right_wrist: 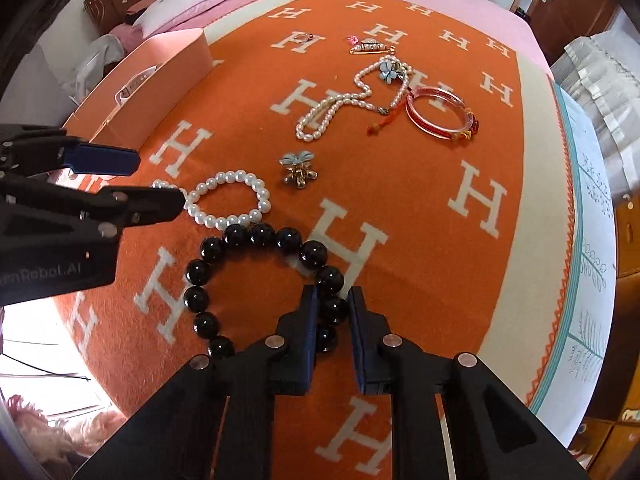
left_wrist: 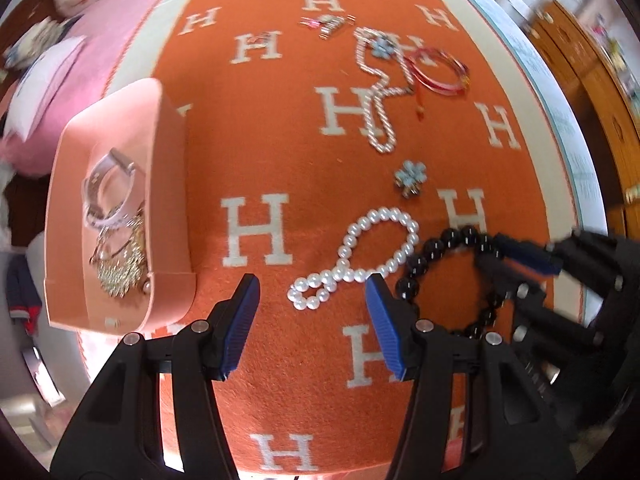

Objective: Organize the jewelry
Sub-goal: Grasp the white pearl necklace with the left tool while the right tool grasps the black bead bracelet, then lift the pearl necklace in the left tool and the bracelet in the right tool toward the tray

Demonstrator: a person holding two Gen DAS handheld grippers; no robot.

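Note:
A black bead bracelet (right_wrist: 256, 280) lies on the orange blanket; my right gripper (right_wrist: 333, 300) is shut on its near right beads. It also shows in the left wrist view (left_wrist: 440, 256), with the right gripper (left_wrist: 520, 256) on it. A white pearl bracelet (left_wrist: 360, 256) (right_wrist: 228, 200) lies just left of it. My left gripper (left_wrist: 312, 288) is open and empty, hovering over the pearl bracelet's near end. A pink box (left_wrist: 120, 216) (right_wrist: 152, 80) at the left holds a watch (left_wrist: 108, 188) and gold jewelry (left_wrist: 120, 264).
Farther back lie a blue flower brooch (right_wrist: 298, 168), a long pearl necklace (right_wrist: 348, 100) with a second blue flower on it, a red bangle (right_wrist: 440, 114), a hair clip (right_wrist: 370, 46) and a small ring (right_wrist: 304, 37). The bed's edge is to the right.

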